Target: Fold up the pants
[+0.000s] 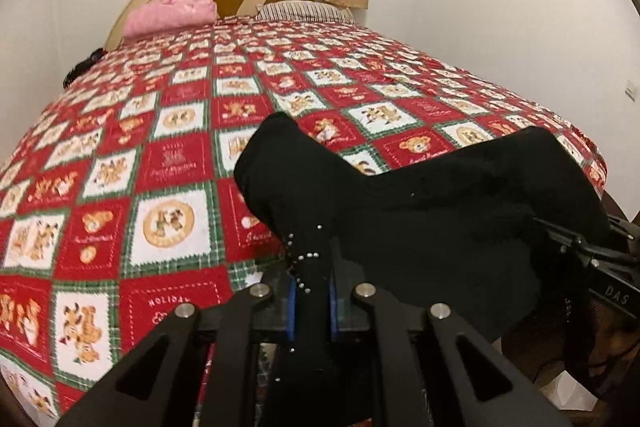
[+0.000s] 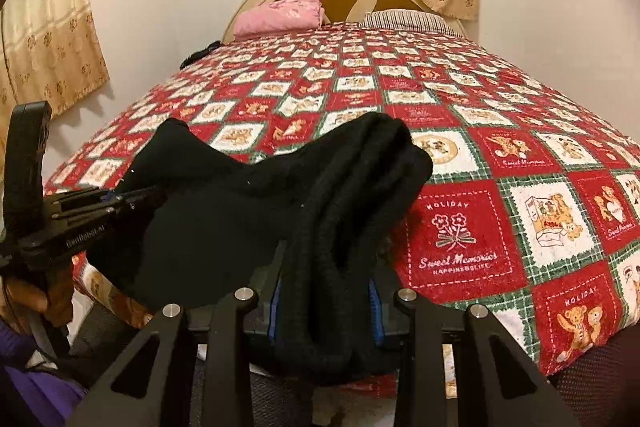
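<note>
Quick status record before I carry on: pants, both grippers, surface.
pants: black pants, bunched, lifted at the near edge of the bed
left gripper: jaws shut on a studded part of the pants
right gripper: jaws shut on a thick ribbed bunch of the pants
surface: red patchwork bedspread
fold: not yet done

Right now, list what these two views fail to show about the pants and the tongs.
- Left wrist view: the black pants hide the left tongs' tips and run off the bottom edge.
- Left wrist view: the right tongs are partly cut off by the right edge; their tips are buried in cloth.
- Right wrist view: bunched cloth covers the right tongs' tips; which part of the pants they hold is unclear.
- Both views: the pants' full length and legs are hidden below the quilt's near edge.
</note>
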Demonstrator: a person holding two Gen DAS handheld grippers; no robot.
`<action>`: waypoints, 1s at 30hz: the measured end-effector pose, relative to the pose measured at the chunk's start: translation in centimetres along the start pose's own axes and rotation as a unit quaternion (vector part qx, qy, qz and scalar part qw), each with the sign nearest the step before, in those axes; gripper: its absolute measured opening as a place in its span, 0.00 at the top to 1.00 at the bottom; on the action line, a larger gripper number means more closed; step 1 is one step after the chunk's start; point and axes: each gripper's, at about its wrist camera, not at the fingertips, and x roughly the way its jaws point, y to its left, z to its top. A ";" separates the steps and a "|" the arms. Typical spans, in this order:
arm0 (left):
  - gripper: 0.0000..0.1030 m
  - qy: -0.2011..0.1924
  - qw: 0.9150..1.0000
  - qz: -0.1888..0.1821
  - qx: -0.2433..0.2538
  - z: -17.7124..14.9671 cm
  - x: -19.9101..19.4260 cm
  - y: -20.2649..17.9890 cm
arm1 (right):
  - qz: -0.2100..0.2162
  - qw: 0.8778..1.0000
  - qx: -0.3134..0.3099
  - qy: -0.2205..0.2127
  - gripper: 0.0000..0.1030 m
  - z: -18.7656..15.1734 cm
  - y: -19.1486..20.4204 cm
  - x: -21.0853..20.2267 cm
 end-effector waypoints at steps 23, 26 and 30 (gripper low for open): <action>0.89 -0.038 0.995 0.076 -0.051 0.9 -3.9 6.3 | 0.109 0.993 -0.041 -0.027 0.69 4.6 7.9 2.1; 0.89 -0.033 0.994 0.085 -0.067 0.4 -3.9 7.7 | 0.122 0.991 -0.050 -0.023 0.68 4.9 9.2 3.0; 0.89 -0.028 0.992 0.088 -0.086 -0.2 -4.0 9.0 | 0.131 0.989 -0.063 -0.019 0.68 5.1 10.6 3.8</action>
